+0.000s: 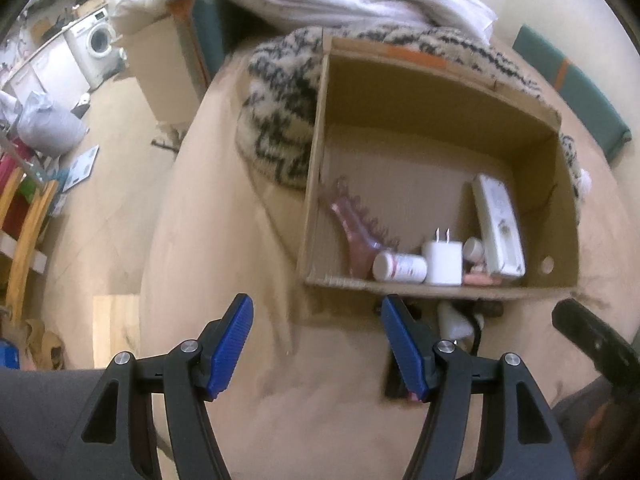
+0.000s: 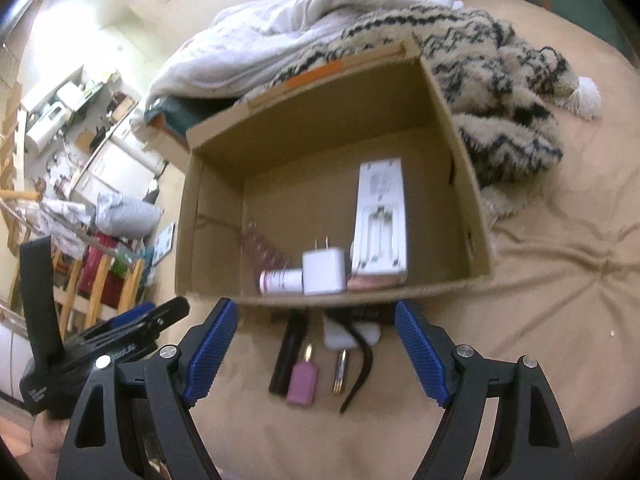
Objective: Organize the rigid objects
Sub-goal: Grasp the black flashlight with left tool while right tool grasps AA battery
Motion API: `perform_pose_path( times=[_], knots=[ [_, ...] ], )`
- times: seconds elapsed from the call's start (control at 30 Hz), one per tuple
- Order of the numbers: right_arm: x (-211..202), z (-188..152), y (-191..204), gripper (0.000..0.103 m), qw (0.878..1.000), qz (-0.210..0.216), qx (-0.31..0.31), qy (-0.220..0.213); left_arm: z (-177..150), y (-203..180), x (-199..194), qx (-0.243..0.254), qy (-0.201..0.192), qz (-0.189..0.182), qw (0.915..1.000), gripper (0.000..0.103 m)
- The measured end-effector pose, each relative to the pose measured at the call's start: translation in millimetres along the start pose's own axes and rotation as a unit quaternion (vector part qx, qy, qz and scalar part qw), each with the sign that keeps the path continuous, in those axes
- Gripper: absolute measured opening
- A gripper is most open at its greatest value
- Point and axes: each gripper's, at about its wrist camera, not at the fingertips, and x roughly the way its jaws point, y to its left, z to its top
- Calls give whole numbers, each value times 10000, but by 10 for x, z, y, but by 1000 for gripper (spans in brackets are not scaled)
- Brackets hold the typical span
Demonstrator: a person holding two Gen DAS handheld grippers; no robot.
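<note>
An open cardboard box (image 1: 436,92) (image 2: 304,128) sits on a beige bed cover. Inside lie a pink hair claw (image 1: 356,232), a white pill bottle (image 1: 400,267) (image 2: 280,281), a white plug charger (image 1: 442,262) (image 2: 323,272) and a white remote (image 1: 498,228) (image 2: 380,220). In front of the box, in the right wrist view, lie a black tube (image 2: 289,354), a pink bottle (image 2: 303,383), a small metal piece (image 2: 340,366), a white object (image 2: 340,336) and a black strap (image 2: 360,372). My left gripper (image 1: 316,350) is open over bare cover left of them. My right gripper (image 2: 316,350) is open above them, empty.
A black-and-cream fuzzy blanket (image 2: 500,92) and a white duvet (image 2: 312,20) are heaped behind the box. Teal cushions (image 1: 568,84) lie at the far right. Off the bed's left edge are the floor, a washing machine (image 1: 98,38), a grey bag (image 1: 48,124) and wooden racks (image 1: 24,216).
</note>
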Motion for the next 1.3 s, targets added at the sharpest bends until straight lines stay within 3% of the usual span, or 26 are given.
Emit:
perform_pose_path(
  times=[0.37,0.67,0.83,0.97,1.03,1.17,1.3],
  knots=[
    [337,-86,-249,86,9951,-90,704,692,-7,47,179,-215,326,-181,9991,64],
    [449,-99,-411,86,9896,-72,1146,872,-194,-417,593,615,1049,-494,9913,63],
    [477,-101,-458,86,9875,-59,1250,960,-222,-634,852,964,1308,-457,9857,50],
    [480,-103,-481,86,9869,-112,1274,979,-234,-608,951,776,1484,-659,9837,37],
    [489,-106,-496,86,9863,-114,1311,994,-246,-615,960,850,1553,-790,9810,17],
    [535,-105,-498,85,9855,-188,1301,1075,-306,-553,959,867,1570,-668,9815,17],
    [629,-149,-512,60,9824,-320,1254,1346,-343,-304,855,467,1597,-400,9853,17]
  ],
)
